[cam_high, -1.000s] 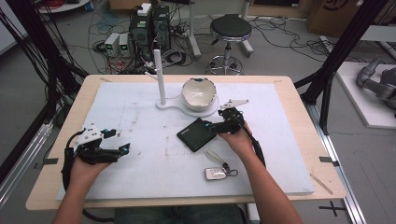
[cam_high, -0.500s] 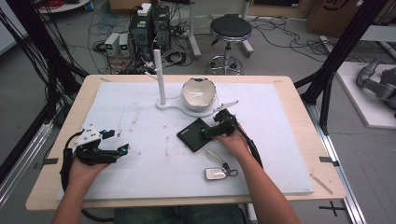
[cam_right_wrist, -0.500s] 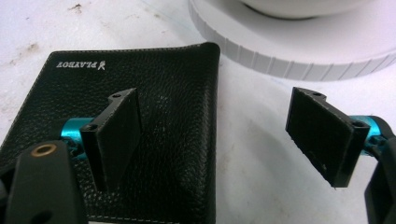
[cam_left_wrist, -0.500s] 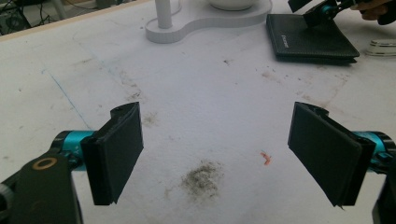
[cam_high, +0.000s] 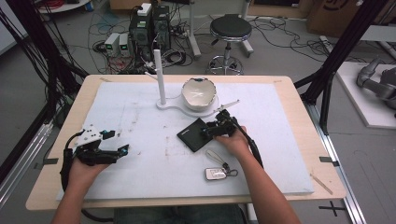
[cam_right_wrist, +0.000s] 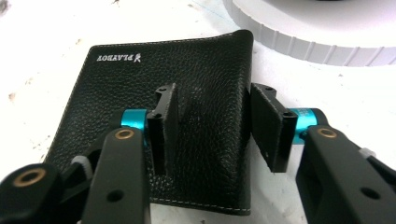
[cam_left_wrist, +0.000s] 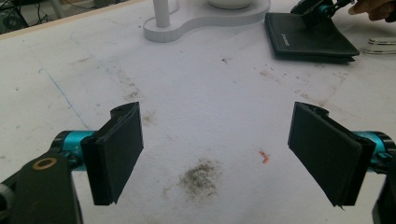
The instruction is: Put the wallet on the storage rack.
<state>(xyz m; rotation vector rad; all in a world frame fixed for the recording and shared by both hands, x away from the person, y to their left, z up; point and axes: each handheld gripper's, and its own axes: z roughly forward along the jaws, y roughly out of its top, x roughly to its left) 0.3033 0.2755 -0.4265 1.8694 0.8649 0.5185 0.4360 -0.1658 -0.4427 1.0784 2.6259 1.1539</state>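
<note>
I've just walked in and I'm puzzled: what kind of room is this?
Probably a robotics lab or workshop. A black frame stands around the table, computers and loose cables sit on the floor, and a grey robot arm rests at the right.

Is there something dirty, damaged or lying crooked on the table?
The white mat has a dark dirt smudge and an orange crumb. The black wallet lies askew to its edges.
</note>
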